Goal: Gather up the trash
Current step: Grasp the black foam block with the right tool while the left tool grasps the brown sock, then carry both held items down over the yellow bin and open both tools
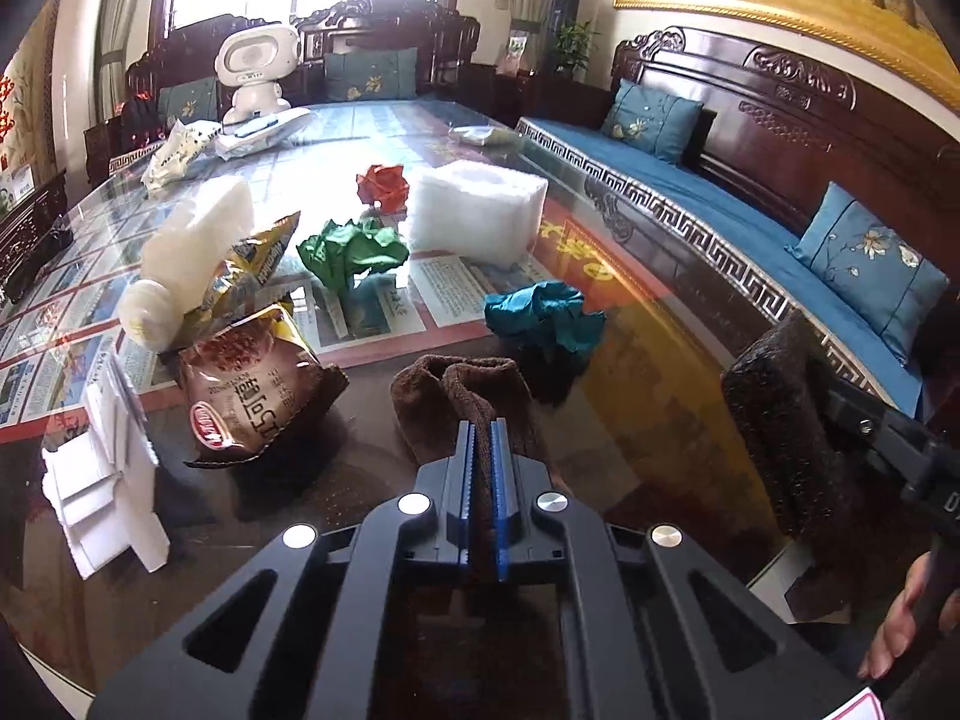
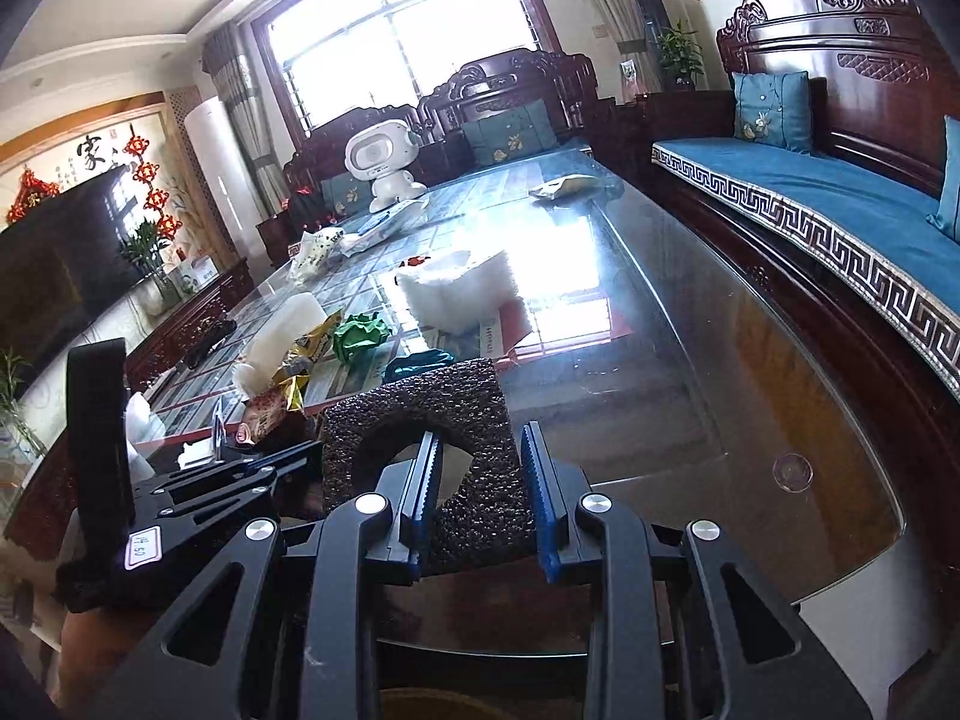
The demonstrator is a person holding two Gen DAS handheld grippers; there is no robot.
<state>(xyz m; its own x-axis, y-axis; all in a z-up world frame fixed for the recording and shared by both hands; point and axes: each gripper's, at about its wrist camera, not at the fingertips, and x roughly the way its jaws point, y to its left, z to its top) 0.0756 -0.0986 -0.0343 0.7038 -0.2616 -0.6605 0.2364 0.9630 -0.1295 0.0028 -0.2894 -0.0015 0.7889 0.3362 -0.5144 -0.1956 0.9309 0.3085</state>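
Trash is lying across the middle of the left wrist frame on the glass table [image 1: 648, 360]: from left, white paper [image 1: 102, 492], a brown snack bag [image 1: 252, 396] whose long axis is running from lower left up to the right, green paper [image 1: 354, 252], teal paper [image 1: 543, 312]. Your left gripper [image 1: 483, 438] is pinching a brown cloth [image 1: 462, 396]. Your right gripper [image 2: 480, 450], jaws apart, is straddling a dark cloth [image 2: 420, 414]. Judging by this, you are still starting; next you'll be needing a free gripper over the nearest scrap.
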